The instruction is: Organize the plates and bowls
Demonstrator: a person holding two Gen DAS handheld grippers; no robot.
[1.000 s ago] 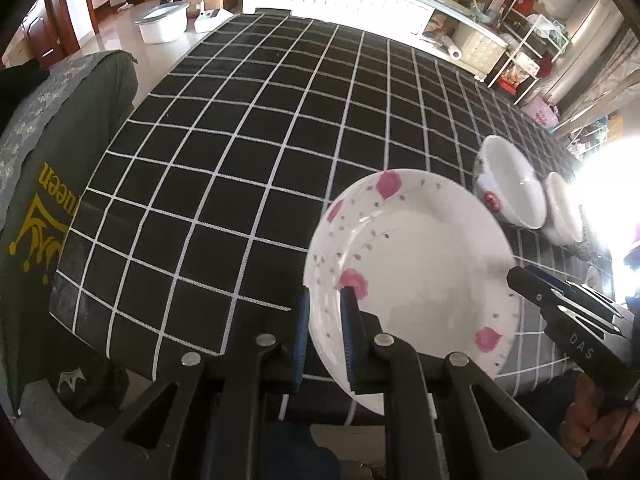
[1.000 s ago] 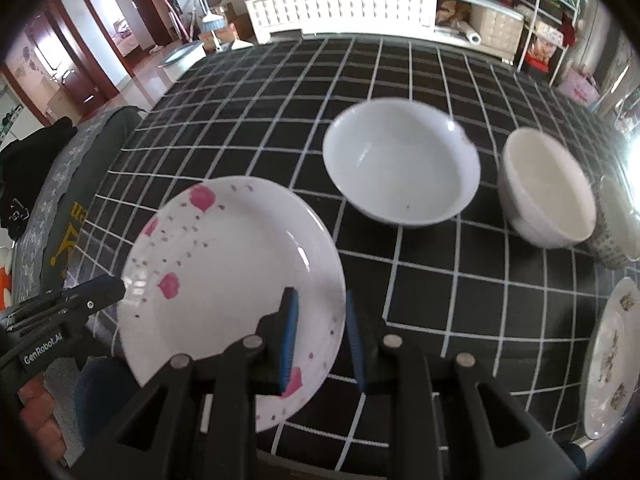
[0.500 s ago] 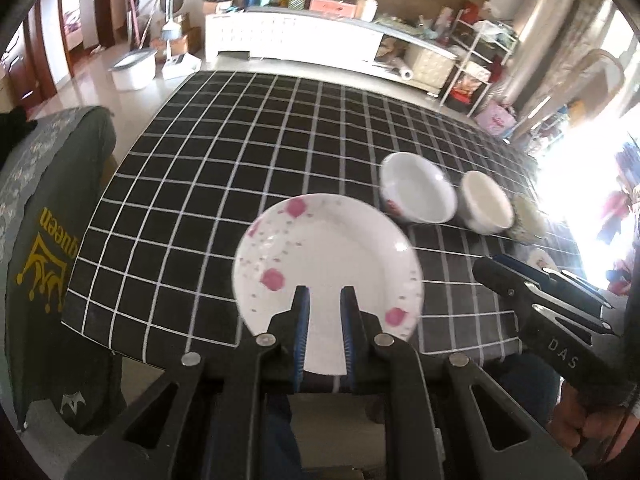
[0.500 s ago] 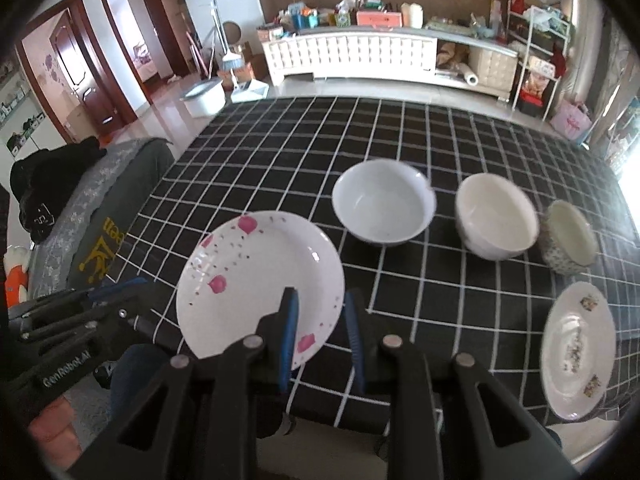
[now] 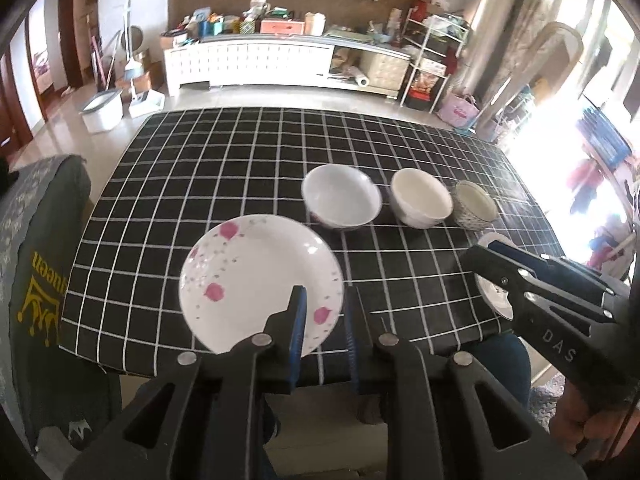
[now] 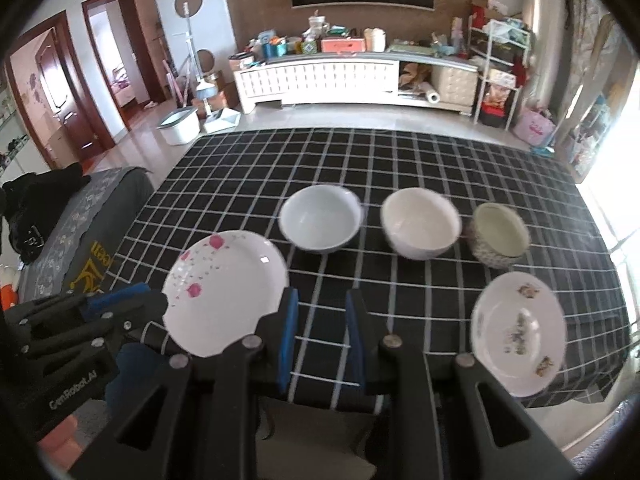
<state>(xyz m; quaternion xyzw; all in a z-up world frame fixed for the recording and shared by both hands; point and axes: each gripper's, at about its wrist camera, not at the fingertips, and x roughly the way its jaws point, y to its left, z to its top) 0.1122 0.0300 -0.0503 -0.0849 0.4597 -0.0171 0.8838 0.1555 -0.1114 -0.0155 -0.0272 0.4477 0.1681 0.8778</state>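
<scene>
Holding nothing, my left gripper (image 5: pixel 323 312) and right gripper (image 6: pixel 319 316) hang a little open. The pink flower plate (image 5: pixel 256 280) lies on the table (image 5: pixel 208 168), beside three bowls (image 6: pixel 320 222).

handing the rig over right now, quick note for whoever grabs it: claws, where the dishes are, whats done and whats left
Left claw: open, empty, raised near the table's front edge, over the near rim of the pink-flower plate.
Right claw: open, empty, above the front edge between the two plates.
On the checked tablecloth: pink-flower plate front left, second floral plate front right. Behind them, a row of three bowls: white bowl, cream bowl, small patterned bowl.
Done: nothing stacked; all five pieces sit separately.
Left: likely stack the two plates and nest the bowls.
</scene>
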